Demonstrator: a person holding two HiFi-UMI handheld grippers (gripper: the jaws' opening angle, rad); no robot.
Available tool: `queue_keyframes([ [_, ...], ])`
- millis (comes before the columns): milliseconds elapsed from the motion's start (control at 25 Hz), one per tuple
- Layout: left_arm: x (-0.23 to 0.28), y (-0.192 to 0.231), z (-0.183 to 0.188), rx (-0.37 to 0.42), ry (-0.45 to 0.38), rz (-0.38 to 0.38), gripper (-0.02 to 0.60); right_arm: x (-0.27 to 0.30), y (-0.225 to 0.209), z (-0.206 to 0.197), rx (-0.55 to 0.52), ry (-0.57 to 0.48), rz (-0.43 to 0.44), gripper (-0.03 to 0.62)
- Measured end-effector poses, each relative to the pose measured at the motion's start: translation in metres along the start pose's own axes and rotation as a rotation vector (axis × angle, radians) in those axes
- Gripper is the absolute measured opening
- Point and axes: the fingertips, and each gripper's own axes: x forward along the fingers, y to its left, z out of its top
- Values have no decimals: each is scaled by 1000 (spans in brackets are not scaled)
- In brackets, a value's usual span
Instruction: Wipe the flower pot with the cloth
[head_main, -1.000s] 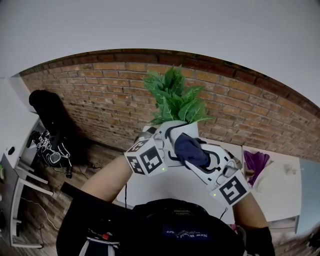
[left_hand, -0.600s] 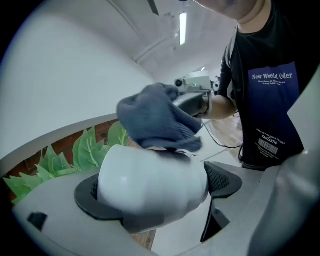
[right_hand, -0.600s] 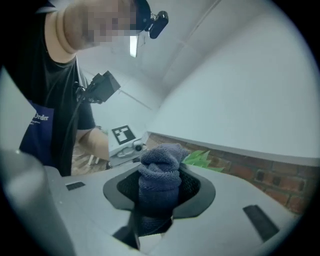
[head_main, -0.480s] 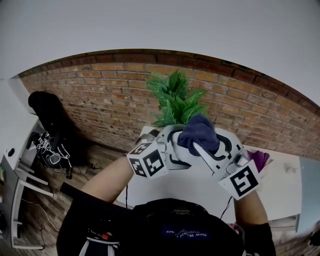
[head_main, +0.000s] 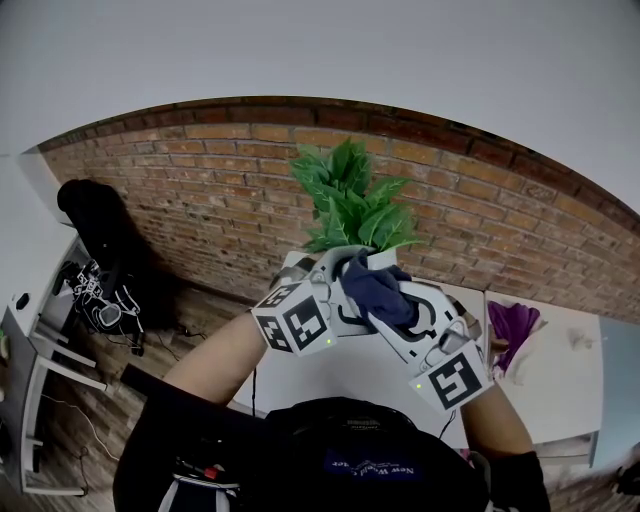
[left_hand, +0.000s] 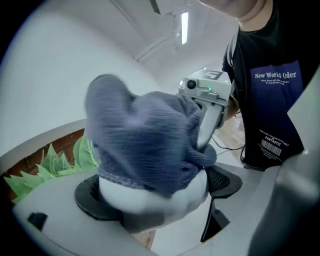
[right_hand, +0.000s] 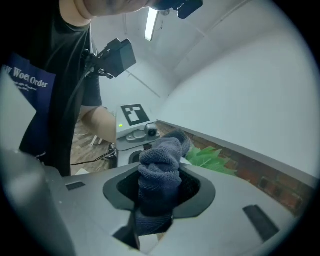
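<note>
Over the flower pot (left_hand: 142, 197): green leaves (head_main: 350, 205) fan wide and block the way in from the top.
Pot sides: taken by the left gripper (left_hand: 157, 190), jaws clamped on it.
Pot front: covered by the cloth (right_hand: 159, 167), pinched in the right gripper (right_hand: 159, 194).
Tabletop (head_main: 320, 375): open white surface beneath both grippers; purple object (head_main: 512, 330) near its right edge.
Beyond the far edge: brick wall (head_main: 200, 210).

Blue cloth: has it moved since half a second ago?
Yes. Against the brick wall, the cloth in the right gripper has slid down and a little left, off the leaves onto the pot.
</note>
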Motion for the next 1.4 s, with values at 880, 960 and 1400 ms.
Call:
queue_keyframes([
  [880, 0, -20, 27, 4, -121, -77, 528, -15, -63, 12, 232, -169, -200, 129],
  [960, -2, -17, 25, -19, -128, -67, 528, -17, -55, 9, 244, -165, -171, 129],
  [1400, -6, 7, 16, -47, -107, 20, 528, -33, -9, -11, 278, -118, -2, 129],
])
